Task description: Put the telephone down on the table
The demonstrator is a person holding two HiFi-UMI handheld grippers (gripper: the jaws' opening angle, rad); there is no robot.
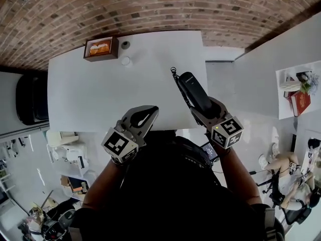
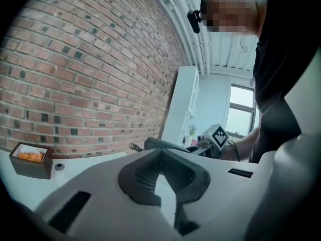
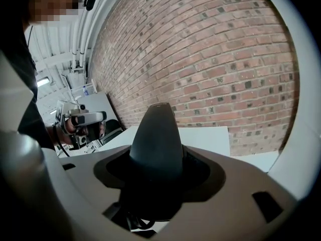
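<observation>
Telephone (image 1: 195,92) in the head view: a glossy black handset, slim and slightly curved, with a dark coiled cord (image 1: 174,73) trailing from its far end. The right gripper (image 1: 203,112) is clamped on its near end, holding it over the right side of the white table (image 1: 100,89), near the right edge. The left gripper (image 1: 152,110) hovers at the table's near edge, tips together with nothing between them. Most of the tabletop is bare white. A brown box (image 1: 101,48) and two small round objects sit at the far left, by the brick wall (image 1: 150,9).

Left gripper view: the left gripper's (image 2: 161,154) tips meet, leaving a hollow behind them. The telephone (image 2: 163,144) shows beyond, raised above the table's surface.

Right gripper view: the right gripper (image 3: 158,165) pinches the telephone (image 3: 156,129), whose rounded black end rises towards the brick wall. White tabletop lies ahead of it.
</observation>
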